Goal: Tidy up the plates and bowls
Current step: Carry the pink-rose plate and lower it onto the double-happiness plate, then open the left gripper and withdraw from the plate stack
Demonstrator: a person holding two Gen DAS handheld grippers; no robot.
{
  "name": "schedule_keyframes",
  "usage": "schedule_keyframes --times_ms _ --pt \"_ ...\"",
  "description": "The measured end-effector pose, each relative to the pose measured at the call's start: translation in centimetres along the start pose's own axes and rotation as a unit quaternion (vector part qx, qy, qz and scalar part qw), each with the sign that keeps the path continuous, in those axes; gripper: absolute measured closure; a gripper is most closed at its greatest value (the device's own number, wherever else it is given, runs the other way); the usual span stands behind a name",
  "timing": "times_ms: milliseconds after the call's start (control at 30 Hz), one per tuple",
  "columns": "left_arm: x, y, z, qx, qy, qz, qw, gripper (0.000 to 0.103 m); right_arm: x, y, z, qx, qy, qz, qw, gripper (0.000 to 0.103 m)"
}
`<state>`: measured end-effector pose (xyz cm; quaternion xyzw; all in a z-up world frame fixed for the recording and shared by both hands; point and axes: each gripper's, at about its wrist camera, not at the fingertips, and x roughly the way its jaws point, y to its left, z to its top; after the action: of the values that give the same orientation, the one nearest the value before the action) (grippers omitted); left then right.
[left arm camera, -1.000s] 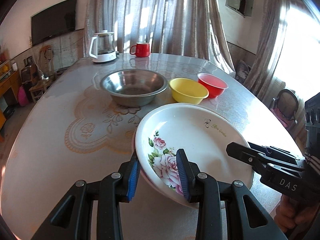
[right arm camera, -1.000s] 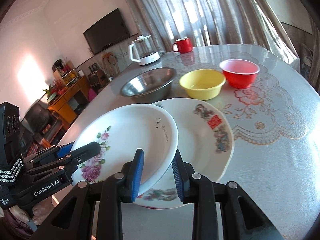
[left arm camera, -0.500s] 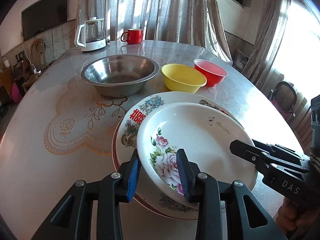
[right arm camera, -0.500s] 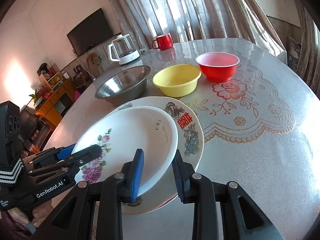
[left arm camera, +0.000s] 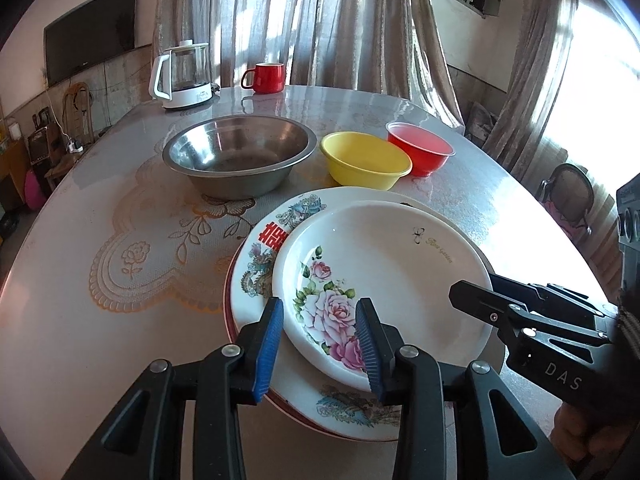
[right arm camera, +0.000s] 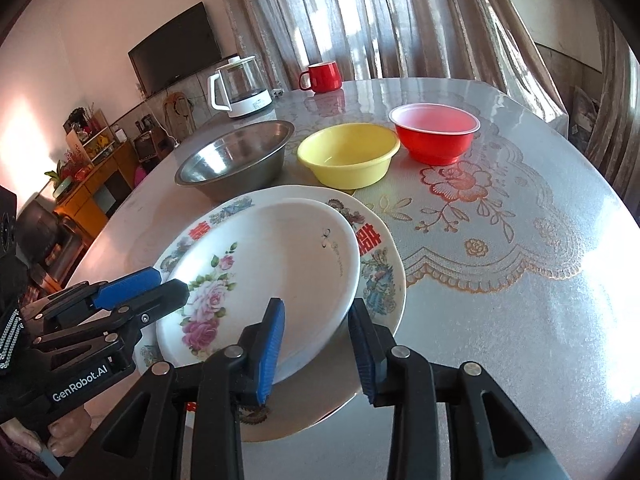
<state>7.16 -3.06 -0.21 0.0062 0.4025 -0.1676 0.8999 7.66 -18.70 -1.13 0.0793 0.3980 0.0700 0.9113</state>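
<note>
The left gripper (left arm camera: pixel 319 338) pinches the near rim of the rose plate (left arm camera: pixel 384 276), one blue pad above the rim and one below, and the right gripper (right arm camera: pixel 316 346) pinches the same plate at its near right rim in the same way. The rose plate lies on top of the larger patterned plate (left arm camera: pixel 276 236), which rests on the table (left arm camera: pixel 120 240); whether it sits flat or slightly lifted cannot be told. Beyond the rose plate stand the steel bowl (left arm camera: pixel 239 156), the yellow bowl (left arm camera: pixel 366 160) just right of it, and the red bowl (left arm camera: pixel 420 152) touching or just beside the yellow one. Farther beyond the rose plate, near the table's far edge, are the kettle (left arm camera: pixel 182 76) and the red mug (left arm camera: pixel 266 77)
</note>
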Motion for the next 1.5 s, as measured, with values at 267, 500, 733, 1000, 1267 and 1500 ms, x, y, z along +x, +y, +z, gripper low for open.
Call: schedule_keyframes --times_ms 267,500,733,1000,1267,1500 --pt "-0.2 0.4 -0.1 -0.005 -0.001 0.006 1.0 0.063 -0.6 -0.4 0.1 0.006 -0.008 -0.011 1.0 0.069" --pt "-0.4 0.4 -0.4 -0.007 -0.001 0.009 0.9999 0.06 -0.2 -0.1 0.2 -0.008 -0.009 -0.019 1.0 0.069" --pt "-0.9 0.4 -0.5 -0.008 -0.004 0.01 0.9999 0.06 -0.2 0.3 -0.1 -0.019 -0.007 -0.023 1.0 0.069" --pt "-1.1 0.3 -0.6 -0.009 -0.004 0.009 0.9999 0.06 -0.2 0.4 -0.1 -0.015 -0.002 -0.024 1.0 0.069" --pt "-1.9 0.6 -0.8 -0.017 -0.011 0.01 0.9997 0.056 -0.5 0.1 -0.1 0.003 -0.001 -0.014 1.0 0.069" --pt "-2.8 1.0 -0.8 -0.024 -0.02 0.019 0.9993 0.056 -1.2 -0.1 0.0 0.015 -0.009 -0.005 1.0 0.069"
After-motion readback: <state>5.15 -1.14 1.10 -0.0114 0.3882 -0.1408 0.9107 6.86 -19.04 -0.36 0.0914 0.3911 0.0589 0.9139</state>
